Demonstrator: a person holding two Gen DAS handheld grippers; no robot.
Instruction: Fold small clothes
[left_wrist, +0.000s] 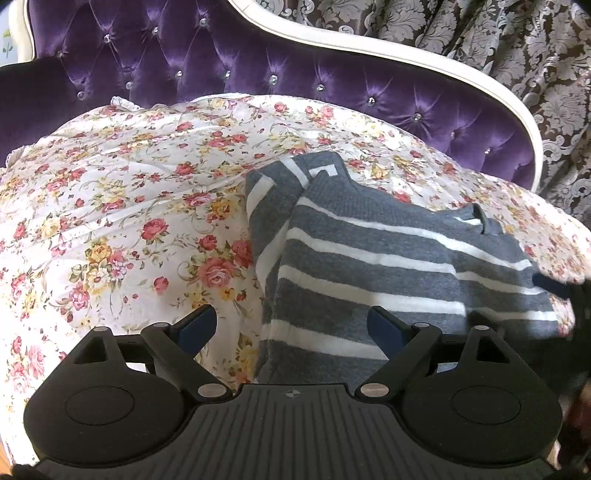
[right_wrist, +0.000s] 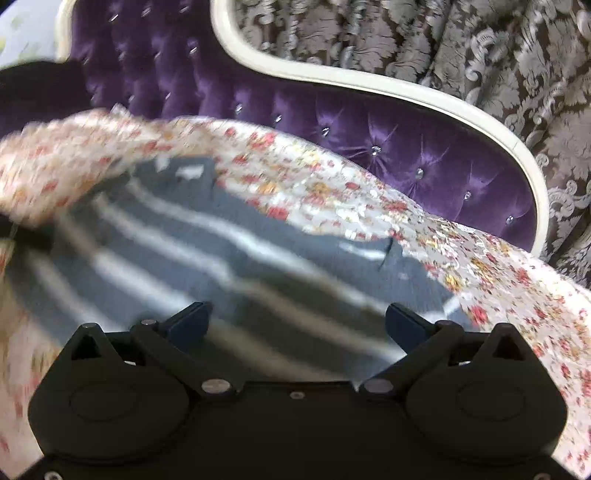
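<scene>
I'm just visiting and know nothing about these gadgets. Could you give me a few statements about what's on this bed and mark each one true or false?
1. The striped sweater is grey with white stripes. True.
2. The sweater lies on a plain blue sheet. False: it lies on a white floral bedspread with pink and yellow roses.
3. The left gripper is clamped on the sweater. False: its jaws stand wide open above the sweater's edge, gripping nothing.
4. The headboard is tufted purple fabric with a white frame. True.
5. The right gripper is open over the sweater. True.
6. The sweater is folded into a neat small square. False: it lies loosely, one sleeve doubled over.
</scene>
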